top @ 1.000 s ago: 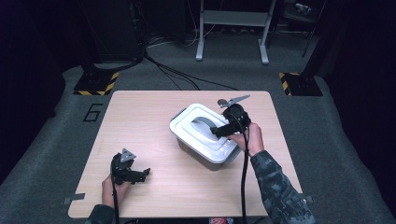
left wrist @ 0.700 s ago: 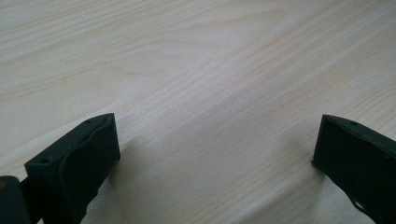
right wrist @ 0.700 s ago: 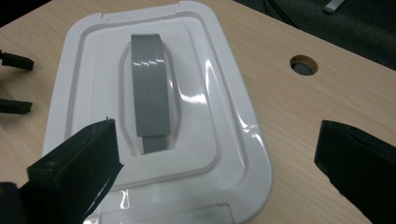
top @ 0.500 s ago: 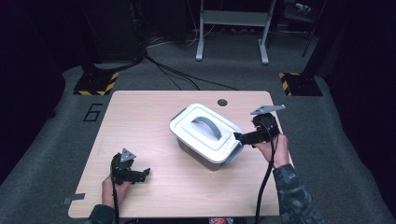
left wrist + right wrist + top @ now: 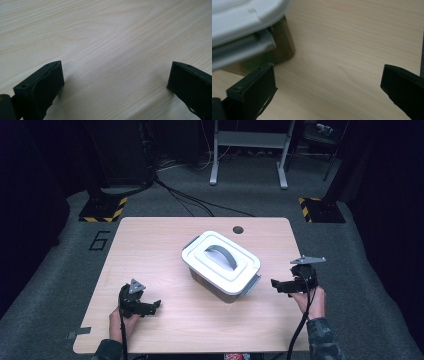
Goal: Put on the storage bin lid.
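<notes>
Lying diagonally on table [image 5: 150, 245], lidded container [image 5: 221, 262], handle [image 5: 220, 256] lengthwise

Wooden table [image 5: 150, 250], round hole [image 5: 238, 229] near far edge. Grey carpet [image 5: 60, 270], "6" mark [image 5: 99, 240]. Striped floor plates [image 5: 104, 210]. Cables [image 5: 190, 200]. Metal stand [image 5: 247, 150] behind.

The lidded container [image 5: 221, 262] stands in the middle of the surface [image 5: 150, 245] as the one obstacle, its grey handle [image 5: 222, 255] rising above the lid. Bare wood lies all around it: a wide strip across the left of the frame, another along the bottom edge. A narrower lane at right separates it from the right hand-held gripper [image 5: 282, 285].
</notes>
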### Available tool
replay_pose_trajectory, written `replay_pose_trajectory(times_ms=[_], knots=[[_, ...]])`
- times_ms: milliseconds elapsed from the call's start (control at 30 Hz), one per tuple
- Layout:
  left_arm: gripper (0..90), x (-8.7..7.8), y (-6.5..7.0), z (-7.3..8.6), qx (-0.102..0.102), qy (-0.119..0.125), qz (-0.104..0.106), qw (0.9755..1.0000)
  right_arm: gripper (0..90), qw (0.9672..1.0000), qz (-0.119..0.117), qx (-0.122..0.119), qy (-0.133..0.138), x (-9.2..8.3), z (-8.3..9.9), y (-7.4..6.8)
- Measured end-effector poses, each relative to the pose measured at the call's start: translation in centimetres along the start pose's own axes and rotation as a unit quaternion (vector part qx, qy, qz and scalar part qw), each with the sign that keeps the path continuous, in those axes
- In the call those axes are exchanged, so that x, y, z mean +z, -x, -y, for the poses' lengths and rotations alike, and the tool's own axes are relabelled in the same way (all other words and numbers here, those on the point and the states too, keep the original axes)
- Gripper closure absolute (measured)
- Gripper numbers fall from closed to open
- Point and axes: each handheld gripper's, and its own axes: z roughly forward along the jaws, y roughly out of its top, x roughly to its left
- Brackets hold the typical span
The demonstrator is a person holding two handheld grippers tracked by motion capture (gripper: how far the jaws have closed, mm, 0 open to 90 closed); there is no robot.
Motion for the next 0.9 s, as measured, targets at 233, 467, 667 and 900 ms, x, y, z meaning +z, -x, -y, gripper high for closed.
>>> replay_pose_trajectory(times_ms=[233,467,667,900], knots=[[0.2,0.0,0.0,0.0,-0.001,0.000,0.000,1.0000,0.0,0.9990,0.023,0.018,-0.035,2.4,4.1,0.6],[0.2,0.0,0.0,0.0,-0.001,-0.001,0.000,1.0000,0.0,0.9977,0.047,0.024,-0.043,4.7,7.2,0.5],[0.2,0.0,0.0,0.0,-0.001,-0.001,0.000,1.0000,0.0,0.9985,0.050,0.022,-0.002,5.2,8.9,0.5],[0.2,0.0,0.0,0.0,-0.001,-0.001,0.000,1.0000,0.0,0.9977,0.058,0.030,0.016,5.0,9.4,0.5]])
